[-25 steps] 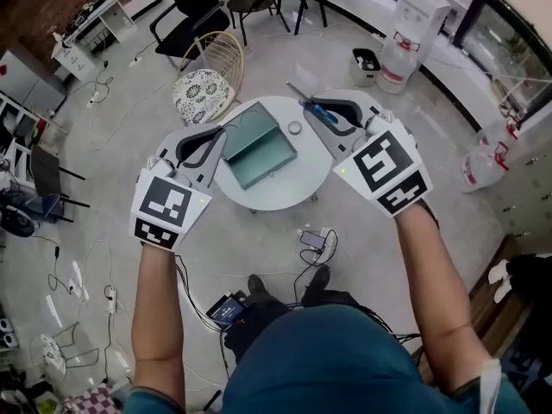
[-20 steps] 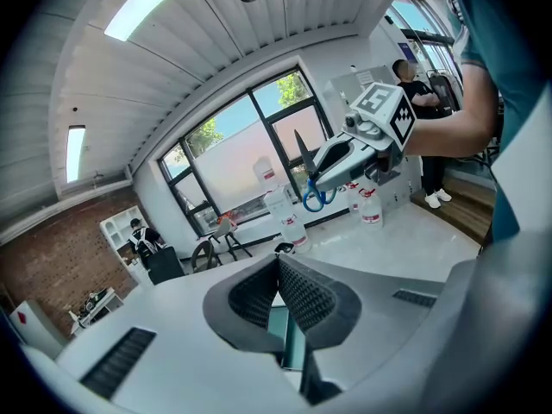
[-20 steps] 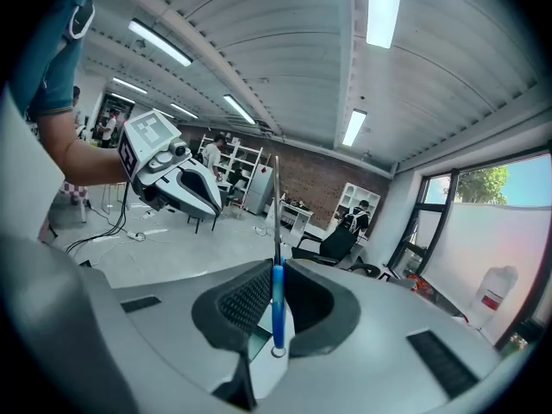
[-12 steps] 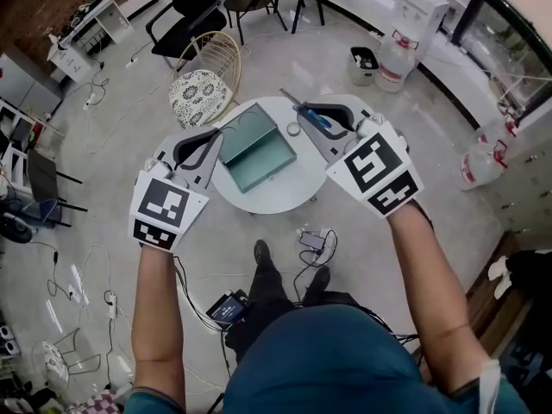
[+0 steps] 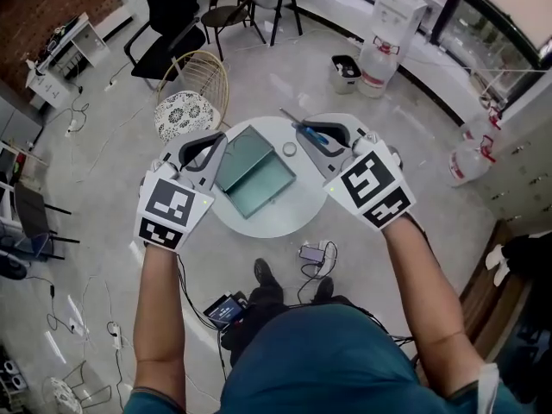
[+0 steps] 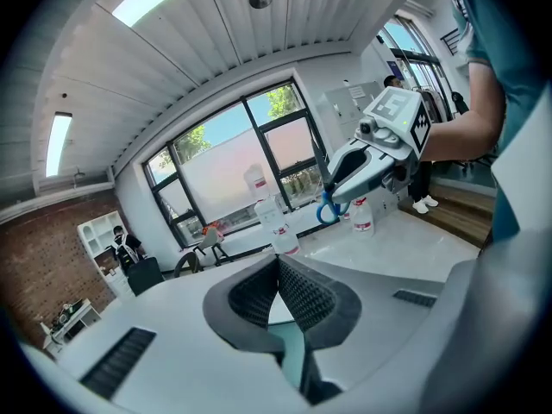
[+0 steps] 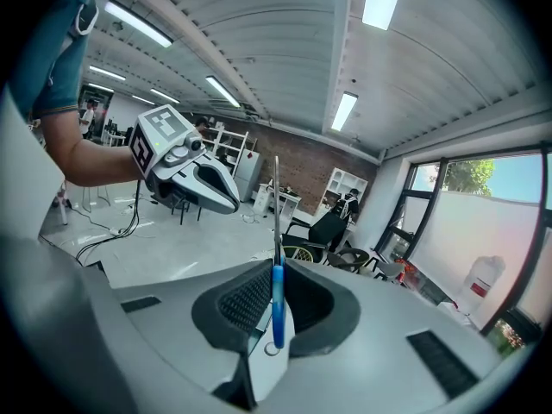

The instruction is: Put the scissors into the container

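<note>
A teal open box, the container [image 5: 255,174], lies on a small round white table [image 5: 285,205]. My right gripper [image 5: 304,128] hovers over the table's far right edge, shut on the blue-handled scissors [image 5: 307,131], whose blades point up and left. In the right gripper view the scissors [image 7: 277,293] stand upright between the pads, blade tip upward. My left gripper [image 5: 221,141] is shut on nothing at the container's left side. In the left gripper view its pads [image 6: 293,291] meet, and the right gripper [image 6: 366,164] with the scissors' blue loop [image 6: 328,210] shows beyond.
A small ring [image 5: 291,149] lies on the table between container and scissors. A wicker chair with a patterned cushion [image 5: 185,106] stands left of the table, black chairs behind it. Water jugs [image 5: 379,57] stand at the back right. Cables and a device [image 5: 227,310] lie by my feet.
The head view has shifted, so the table sits lower in frame. Both grippers keep roughly their places over the table, the right one still shut on the scissors.
</note>
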Demonstrator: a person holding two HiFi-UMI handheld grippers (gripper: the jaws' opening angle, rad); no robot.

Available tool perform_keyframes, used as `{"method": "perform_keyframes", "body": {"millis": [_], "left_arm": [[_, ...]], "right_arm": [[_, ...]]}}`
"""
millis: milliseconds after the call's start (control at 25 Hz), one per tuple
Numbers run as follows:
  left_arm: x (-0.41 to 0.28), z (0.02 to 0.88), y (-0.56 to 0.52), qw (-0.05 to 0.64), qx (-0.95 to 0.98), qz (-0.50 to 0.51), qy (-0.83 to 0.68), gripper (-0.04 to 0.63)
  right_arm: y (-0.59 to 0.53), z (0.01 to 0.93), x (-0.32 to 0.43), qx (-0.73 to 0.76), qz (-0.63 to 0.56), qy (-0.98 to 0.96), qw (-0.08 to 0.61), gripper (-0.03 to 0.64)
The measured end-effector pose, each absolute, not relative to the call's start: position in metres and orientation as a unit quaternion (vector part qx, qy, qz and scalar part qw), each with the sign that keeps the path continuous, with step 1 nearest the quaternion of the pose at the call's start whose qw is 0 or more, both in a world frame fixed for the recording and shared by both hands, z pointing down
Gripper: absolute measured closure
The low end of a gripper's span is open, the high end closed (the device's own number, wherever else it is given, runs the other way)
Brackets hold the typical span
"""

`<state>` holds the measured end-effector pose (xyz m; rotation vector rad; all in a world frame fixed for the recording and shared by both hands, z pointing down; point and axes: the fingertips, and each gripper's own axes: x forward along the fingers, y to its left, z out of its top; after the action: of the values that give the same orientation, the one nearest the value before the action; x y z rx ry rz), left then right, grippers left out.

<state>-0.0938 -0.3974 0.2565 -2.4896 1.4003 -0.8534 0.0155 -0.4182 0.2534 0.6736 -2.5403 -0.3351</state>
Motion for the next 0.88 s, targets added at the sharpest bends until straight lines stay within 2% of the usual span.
{"method": "perform_keyframes", "body": {"millis": [360, 880], "left_arm": [[-0.135, 0.296, -0.445, 0.055, -0.845, -0.294, 0.444, 0.577], [-0.183, 0.384, -0.483, -0.007, -0.844, -0.301, 0.444, 0.577]], "right_arm": [[-0.469, 0.291, -0.034, 0.246, -0.104, -0.929, 0.256, 0.555], [-0.524, 0.402, -0.086, 0.211, -0.068, -0.934, 0.281, 0.555]]}}
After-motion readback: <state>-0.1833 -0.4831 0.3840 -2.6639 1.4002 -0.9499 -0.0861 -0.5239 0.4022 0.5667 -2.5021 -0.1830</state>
